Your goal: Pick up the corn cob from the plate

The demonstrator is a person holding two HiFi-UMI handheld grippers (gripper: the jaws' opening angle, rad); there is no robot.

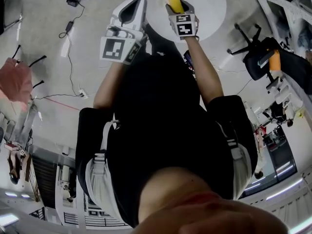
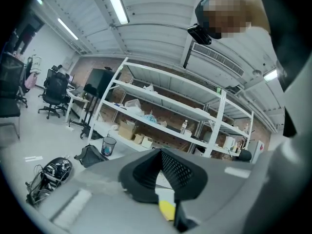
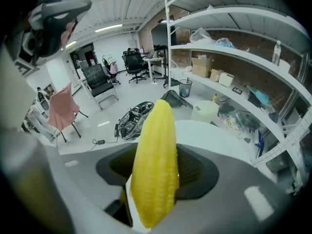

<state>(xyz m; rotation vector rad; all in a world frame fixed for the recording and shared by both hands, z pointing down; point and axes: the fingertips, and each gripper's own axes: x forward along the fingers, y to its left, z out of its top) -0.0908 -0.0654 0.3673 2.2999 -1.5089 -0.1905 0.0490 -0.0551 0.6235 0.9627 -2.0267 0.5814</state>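
Head view shows, at the left, the left gripper (image 1: 130,11) raised in front of the body. In the left gripper view its jaws are seen pressed together with nothing between them, aimed toward shelving (image 2: 161,106) across the room, so it is judged to play no part in the grasp.

To the right, the corn cob (image 1: 174,0) is clamped in the right gripper (image 1: 177,9), lifted above a white round table (image 1: 209,4). In the right gripper view the cob (image 3: 155,165) is seen standing nearly upright between the padded jaws, which are closed against its lower half, most of its length projecting beyond them. No plate can be made out under it.

The pick-up is judged essentially achieved. For the hold to be done well, pressure should be held steady and even, since the tapered, ribbed surface may slide, and quick swings should be avoided, because the long free end could lever the cob out of the pads.
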